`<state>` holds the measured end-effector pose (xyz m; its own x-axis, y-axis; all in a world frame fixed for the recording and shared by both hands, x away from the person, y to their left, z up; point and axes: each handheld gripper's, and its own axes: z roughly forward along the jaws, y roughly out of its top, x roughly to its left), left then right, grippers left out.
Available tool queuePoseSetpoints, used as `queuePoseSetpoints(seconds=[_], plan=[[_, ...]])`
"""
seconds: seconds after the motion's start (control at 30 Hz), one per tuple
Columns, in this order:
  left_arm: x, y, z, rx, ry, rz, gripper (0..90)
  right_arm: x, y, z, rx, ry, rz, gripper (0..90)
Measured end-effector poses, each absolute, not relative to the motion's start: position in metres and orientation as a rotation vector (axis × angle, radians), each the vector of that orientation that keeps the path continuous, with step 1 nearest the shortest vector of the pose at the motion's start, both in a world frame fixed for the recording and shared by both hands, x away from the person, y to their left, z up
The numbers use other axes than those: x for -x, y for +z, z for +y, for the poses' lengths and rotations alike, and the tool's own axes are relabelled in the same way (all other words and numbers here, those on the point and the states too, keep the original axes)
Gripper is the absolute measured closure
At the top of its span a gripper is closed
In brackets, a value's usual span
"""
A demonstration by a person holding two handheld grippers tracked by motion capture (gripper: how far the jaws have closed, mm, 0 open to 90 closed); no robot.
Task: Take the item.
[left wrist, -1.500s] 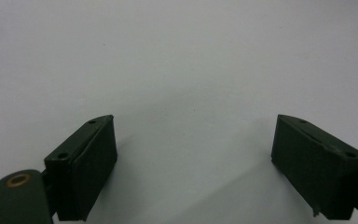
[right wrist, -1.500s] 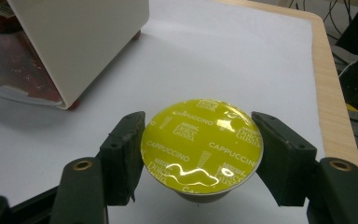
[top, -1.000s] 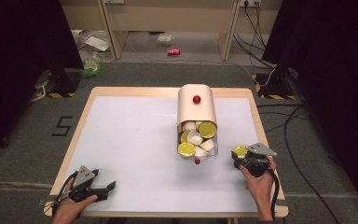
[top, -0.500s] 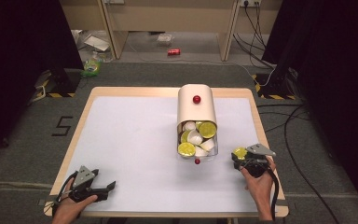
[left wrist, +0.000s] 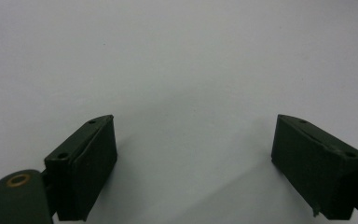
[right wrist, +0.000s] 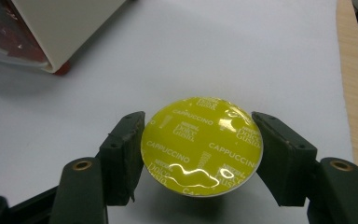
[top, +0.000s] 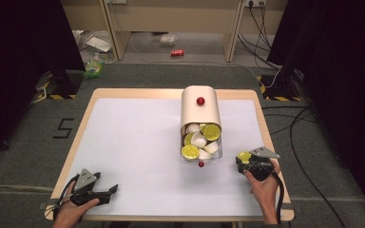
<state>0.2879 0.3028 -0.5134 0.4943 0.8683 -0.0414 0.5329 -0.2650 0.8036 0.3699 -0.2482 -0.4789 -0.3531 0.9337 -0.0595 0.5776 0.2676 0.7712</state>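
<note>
My right gripper is clenched on a round yellow foil-lidded coffee capsule, at four o'clock from the cream capsule box; next, carry it clear. Left gripper released.

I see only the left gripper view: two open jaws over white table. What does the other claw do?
Observer: The right claw is shut on a yellow capsule.
Operator: What is written on its lid?
Observer: "Cappuccino", several times.
Operator: Where are the other capsules?
Observer: In a beige box lying on its side mid-table; yellow and white ones fill its open end.
Operator: And my left claw?
Observer: The left claw is at the table's near left corner, far from the box.
</note>
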Motion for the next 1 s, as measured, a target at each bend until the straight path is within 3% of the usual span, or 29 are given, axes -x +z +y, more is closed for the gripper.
queuePoseSetpoints(seconds=[1.0], plan=[[-0.288,-0.513,0.303,-1.940,0.530,1.155,13.3,-0.362,-0.458,-0.248,-1.342,1.027,1.920,32.4]])
